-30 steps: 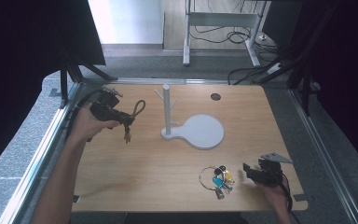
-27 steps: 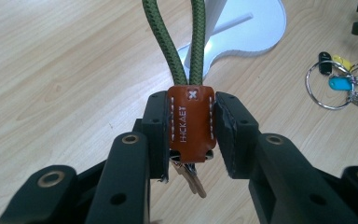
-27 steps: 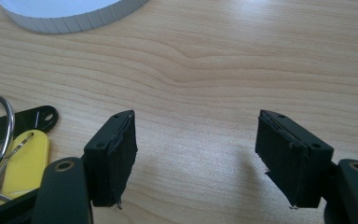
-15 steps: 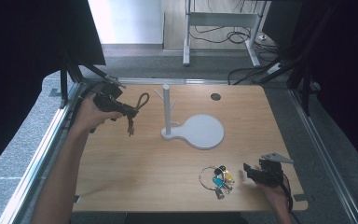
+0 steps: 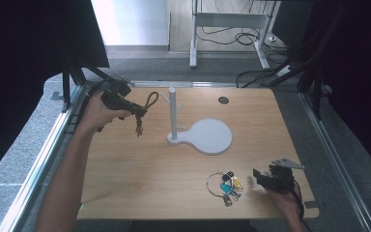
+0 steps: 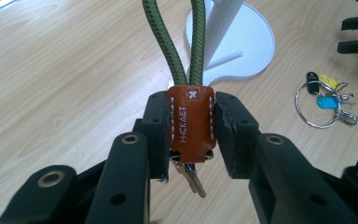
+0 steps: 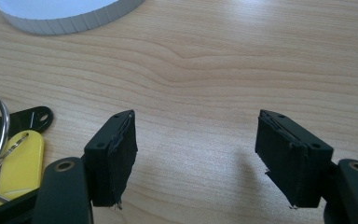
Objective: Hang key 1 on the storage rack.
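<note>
My left gripper (image 5: 136, 110) is shut on a brown leather key tag (image 6: 190, 122), held above the table's left side. A green rope loop (image 6: 168, 51) rises from the tag toward the white peg stand (image 5: 173, 112), and a key (image 5: 138, 128) hangs below it. The stand's round base (image 5: 211, 137) lies mid-table. In the left gripper view the pads (image 6: 157, 135) press both sides of the tag. A key ring with coloured tags (image 5: 225, 184) lies near the front edge. My right gripper (image 5: 258, 177) rests open just right of it, with a yellow tag (image 7: 20, 161) beside its left jaw.
A dark round hole (image 5: 223, 100) sits in the tabletop at the back right. Metal rails (image 5: 53, 140) run along both table sides. The table's front edge (image 5: 198, 216) is close under the right hand. Bare wood lies between the stand and the key ring.
My left hand has carried the tag and rope loop to the right and slightly up, closer to the peg stand. The right gripper and the key ring have stayed put.
</note>
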`<state>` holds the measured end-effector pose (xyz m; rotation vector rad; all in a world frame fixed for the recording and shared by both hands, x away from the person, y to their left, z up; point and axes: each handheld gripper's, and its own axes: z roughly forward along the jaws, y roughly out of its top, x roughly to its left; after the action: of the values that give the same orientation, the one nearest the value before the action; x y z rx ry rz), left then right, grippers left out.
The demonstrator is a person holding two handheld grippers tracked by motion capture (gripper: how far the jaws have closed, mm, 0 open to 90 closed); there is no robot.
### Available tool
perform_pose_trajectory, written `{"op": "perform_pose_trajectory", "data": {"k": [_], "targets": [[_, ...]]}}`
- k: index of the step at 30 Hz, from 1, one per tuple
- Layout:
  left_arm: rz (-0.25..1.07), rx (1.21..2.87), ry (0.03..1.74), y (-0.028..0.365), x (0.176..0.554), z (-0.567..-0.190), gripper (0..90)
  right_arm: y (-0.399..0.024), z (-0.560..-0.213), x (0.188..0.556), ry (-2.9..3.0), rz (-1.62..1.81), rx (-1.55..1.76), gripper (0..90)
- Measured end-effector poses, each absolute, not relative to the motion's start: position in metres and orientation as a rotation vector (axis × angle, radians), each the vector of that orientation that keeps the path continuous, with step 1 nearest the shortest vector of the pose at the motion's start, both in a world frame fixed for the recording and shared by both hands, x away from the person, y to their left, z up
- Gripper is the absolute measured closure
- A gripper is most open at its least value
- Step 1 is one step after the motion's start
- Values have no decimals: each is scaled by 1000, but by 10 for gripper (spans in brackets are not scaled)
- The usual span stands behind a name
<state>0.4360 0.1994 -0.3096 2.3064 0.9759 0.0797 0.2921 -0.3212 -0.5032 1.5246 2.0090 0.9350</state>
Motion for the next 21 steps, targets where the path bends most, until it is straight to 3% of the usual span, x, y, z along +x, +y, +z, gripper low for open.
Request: {"op": "perform_pose_trajectory", "data": {"k": [21], "targets": [[29, 2319, 947, 186, 455, -315, 672, -323, -503, 292, 2008, 929, 1524, 299]]}}
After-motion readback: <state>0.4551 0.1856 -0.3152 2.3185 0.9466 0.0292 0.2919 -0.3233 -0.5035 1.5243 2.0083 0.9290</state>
